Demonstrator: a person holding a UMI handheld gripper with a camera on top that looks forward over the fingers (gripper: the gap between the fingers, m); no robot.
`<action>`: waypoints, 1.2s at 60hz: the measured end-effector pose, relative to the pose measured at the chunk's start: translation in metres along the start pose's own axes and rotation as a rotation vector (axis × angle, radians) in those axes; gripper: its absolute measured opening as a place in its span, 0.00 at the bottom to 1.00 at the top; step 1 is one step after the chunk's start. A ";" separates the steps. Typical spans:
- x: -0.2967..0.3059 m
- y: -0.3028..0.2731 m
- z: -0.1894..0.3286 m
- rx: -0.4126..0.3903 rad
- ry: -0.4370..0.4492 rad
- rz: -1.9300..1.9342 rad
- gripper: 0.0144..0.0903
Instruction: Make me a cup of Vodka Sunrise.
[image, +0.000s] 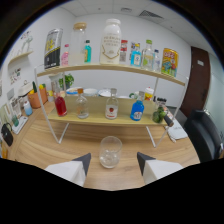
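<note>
My fingers (114, 162) are spread, gripping nothing; an empty glass (110, 151) stands at twelve o'clock just ahead on the wooden worktop (45, 147). The bottle shelf (107, 120) stands beyond.

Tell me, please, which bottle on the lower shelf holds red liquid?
The leftmost bottle, beside the clear bottle; the others look clear or blue.

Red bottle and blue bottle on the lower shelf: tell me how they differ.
The red bottle is clear with red liquid; the blue bottle looks solid blue with a white cap. The red bottle stands towards one end, the blue bottle towards the other. Both stand upright beyond the open gripper and the glass.
</note>
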 end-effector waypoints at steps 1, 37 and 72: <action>0.000 0.000 0.000 0.002 0.002 -0.001 0.94; -0.120 -0.026 -0.017 0.167 -0.068 0.083 0.95; -0.190 -0.131 0.118 0.299 -0.093 0.089 0.70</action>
